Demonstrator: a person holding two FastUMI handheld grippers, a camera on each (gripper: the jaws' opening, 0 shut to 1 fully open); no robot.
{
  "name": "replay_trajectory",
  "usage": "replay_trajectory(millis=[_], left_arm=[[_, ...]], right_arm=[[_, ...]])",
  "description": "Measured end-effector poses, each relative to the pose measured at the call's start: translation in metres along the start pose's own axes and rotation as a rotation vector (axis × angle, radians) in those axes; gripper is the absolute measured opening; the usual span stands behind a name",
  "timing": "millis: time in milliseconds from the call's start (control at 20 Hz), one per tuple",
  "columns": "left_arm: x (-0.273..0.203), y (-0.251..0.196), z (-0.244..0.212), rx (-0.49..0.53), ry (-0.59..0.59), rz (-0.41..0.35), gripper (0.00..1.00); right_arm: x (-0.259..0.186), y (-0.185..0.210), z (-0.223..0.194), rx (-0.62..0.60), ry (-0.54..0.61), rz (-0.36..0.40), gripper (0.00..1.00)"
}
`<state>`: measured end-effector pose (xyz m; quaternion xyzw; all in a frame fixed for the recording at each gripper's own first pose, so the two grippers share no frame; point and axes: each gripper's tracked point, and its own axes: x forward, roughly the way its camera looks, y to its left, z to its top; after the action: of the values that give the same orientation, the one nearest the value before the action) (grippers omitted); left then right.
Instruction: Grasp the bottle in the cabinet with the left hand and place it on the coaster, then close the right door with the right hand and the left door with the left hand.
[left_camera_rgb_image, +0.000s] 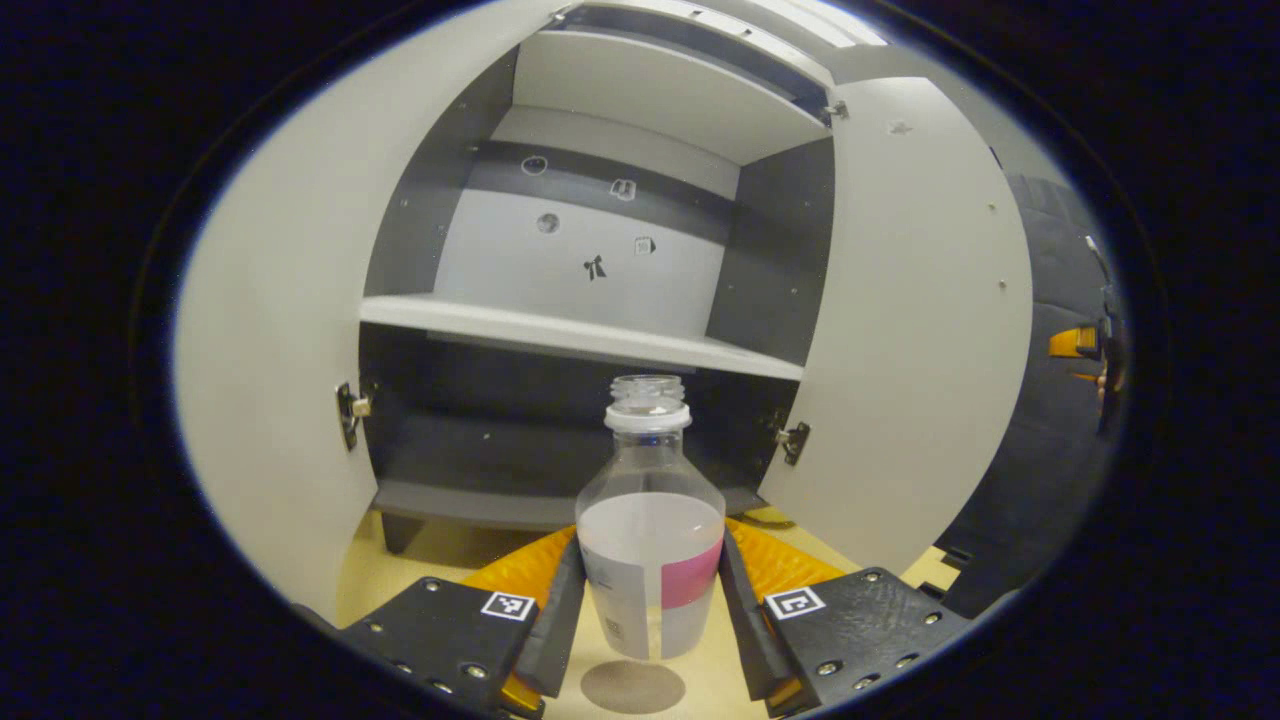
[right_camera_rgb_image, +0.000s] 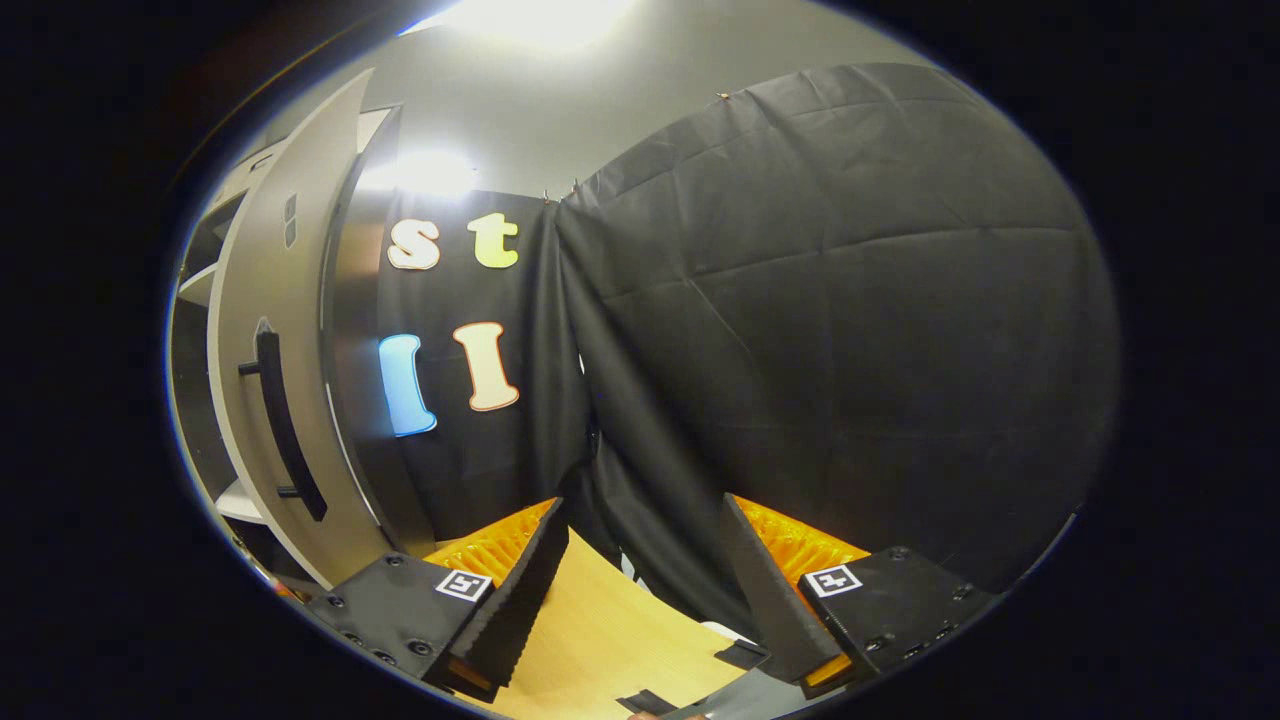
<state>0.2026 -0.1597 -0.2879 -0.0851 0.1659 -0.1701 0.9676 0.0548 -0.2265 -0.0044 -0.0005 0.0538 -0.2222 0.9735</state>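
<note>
Nearest in the left gripper view: left gripper (left_camera_rgb_image: 650, 600) clamped on the bottle (left_camera_rgb_image: 650, 530), one finger pressing each side of its labelled body. Held upright, long axis vertical, open neck up, just above the round coaster (left_camera_rgb_image: 633, 686) on the table (left_camera_rgb_image: 400, 570). Beyond, cabinet (left_camera_rgb_image: 590, 340) with both doors open. Right gripper (right_camera_rgb_image: 640, 590) spread open over the table edge, right door (right_camera_rgb_image: 290, 400) far left
</note>
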Motion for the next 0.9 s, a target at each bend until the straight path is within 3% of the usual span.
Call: replay_trajectory(millis=[350,600,900], left_arm=[[0.005,0.011,-0.074,0.011,0.078,0.051,0.69],[0.002,0.002,-0.094,0.062,0.077,0.043,0.69],[-0.007,-0.006,-0.111,0.113,0.078,0.068,0.69]], right_arm=[[-0.005,0.005,0.005,0.014,0.013,0.019,0.98],[-0.005,0.011,-0.014,0.014,0.078,0.032,0.98],[0.0,0.022,-0.003,0.076,0.072,0.046,0.98]])
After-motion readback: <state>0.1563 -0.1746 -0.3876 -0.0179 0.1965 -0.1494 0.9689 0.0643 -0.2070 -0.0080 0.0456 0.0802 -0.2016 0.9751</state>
